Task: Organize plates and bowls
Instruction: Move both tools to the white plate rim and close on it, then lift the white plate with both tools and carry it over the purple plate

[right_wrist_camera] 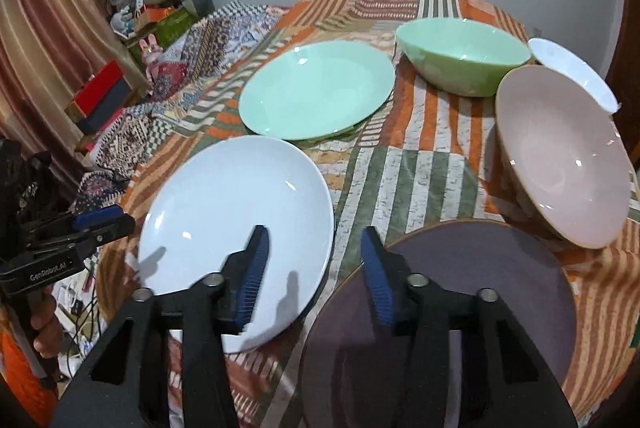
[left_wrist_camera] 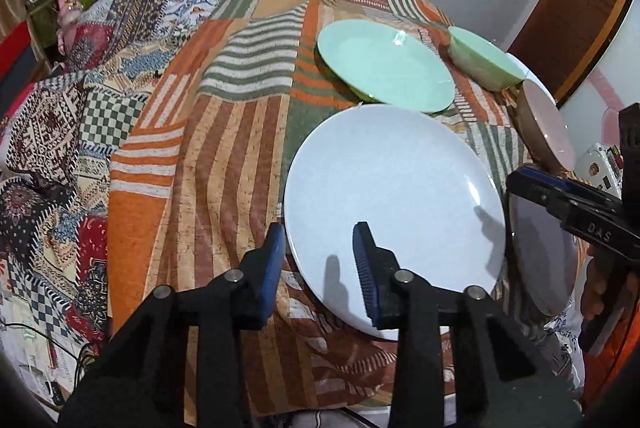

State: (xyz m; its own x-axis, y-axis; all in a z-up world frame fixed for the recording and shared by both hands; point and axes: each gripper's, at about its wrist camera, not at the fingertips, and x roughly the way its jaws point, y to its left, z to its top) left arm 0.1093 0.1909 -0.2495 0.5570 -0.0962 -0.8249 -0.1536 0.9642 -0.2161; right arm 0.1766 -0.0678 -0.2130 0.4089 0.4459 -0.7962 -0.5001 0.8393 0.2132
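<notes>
Patchwork tablecloth bears empty plates and bowls; both tongs released, grasping nothing

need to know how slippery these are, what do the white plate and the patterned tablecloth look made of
White plate: probably glazed ceramic or melamine, glossy; it shows sharp light glints and crisp shadows of the gripper fingers. Patterned tablecloth: printed woven fabric, matte; it wrinkles and drapes over the table edge.
</notes>
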